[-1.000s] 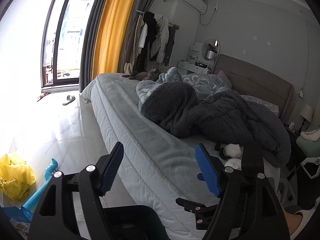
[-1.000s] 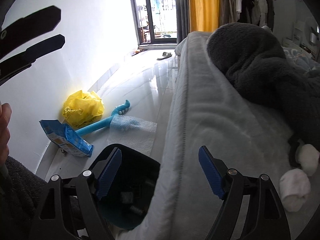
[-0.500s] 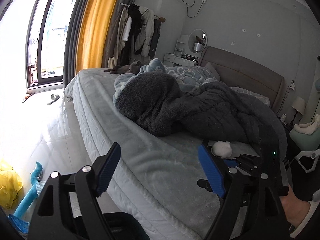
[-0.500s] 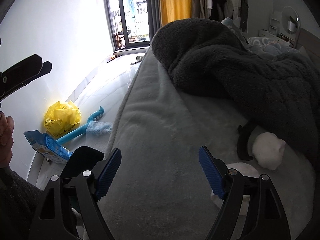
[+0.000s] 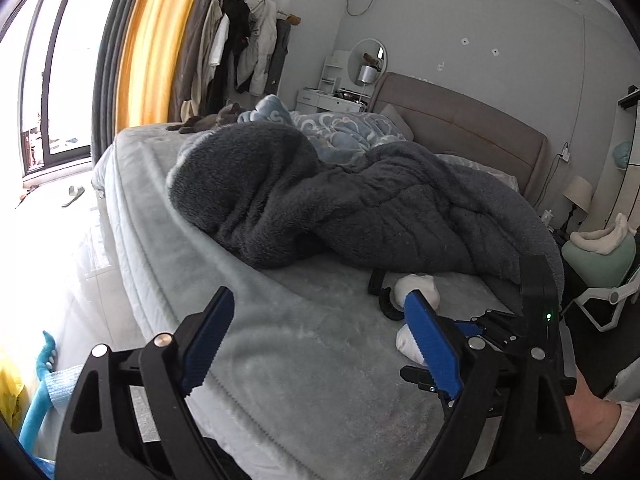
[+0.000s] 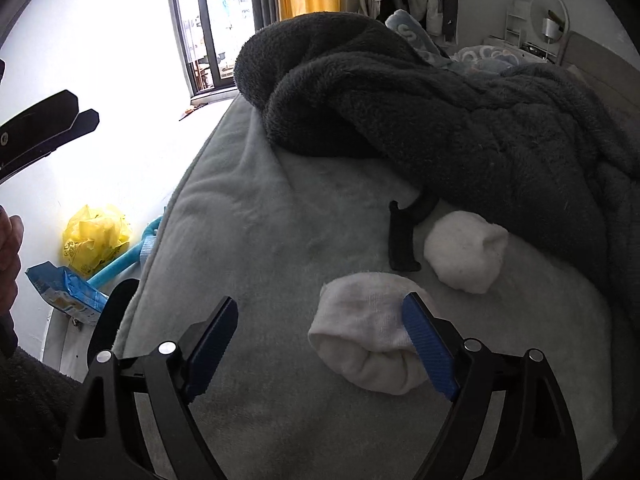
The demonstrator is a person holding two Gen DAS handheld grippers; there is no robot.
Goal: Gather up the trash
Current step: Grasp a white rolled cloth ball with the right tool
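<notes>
Two white rolled socks lie on the grey bed sheet [image 6: 256,216]. The near sock [image 6: 360,332] sits just ahead of my open right gripper [image 6: 320,344], against its right finger. The far sock [image 6: 464,256] lies beside a black curved object [image 6: 404,236] at the dark blanket's edge. In the left wrist view both socks show, the far sock [image 5: 416,286] and the near sock [image 5: 408,346] partly hidden behind the finger. My left gripper [image 5: 320,344] is open and empty over the bed. Floor trash shows at left: a yellow bag [image 6: 96,236] and a blue packet [image 6: 64,292].
A dark grey blanket [image 5: 360,204] is heaped across the bed, with a blue patterned one [image 5: 344,128] behind. A grey cat [image 5: 212,120] lies at the far bed edge. A blue long-handled tool [image 6: 116,268] lies on the floor. A chair [image 5: 600,256] stands right of the bed.
Both grippers have moved from the bed's edge over the mattress toward the socks. The right gripper is now close above the near sock. Both stay open.
</notes>
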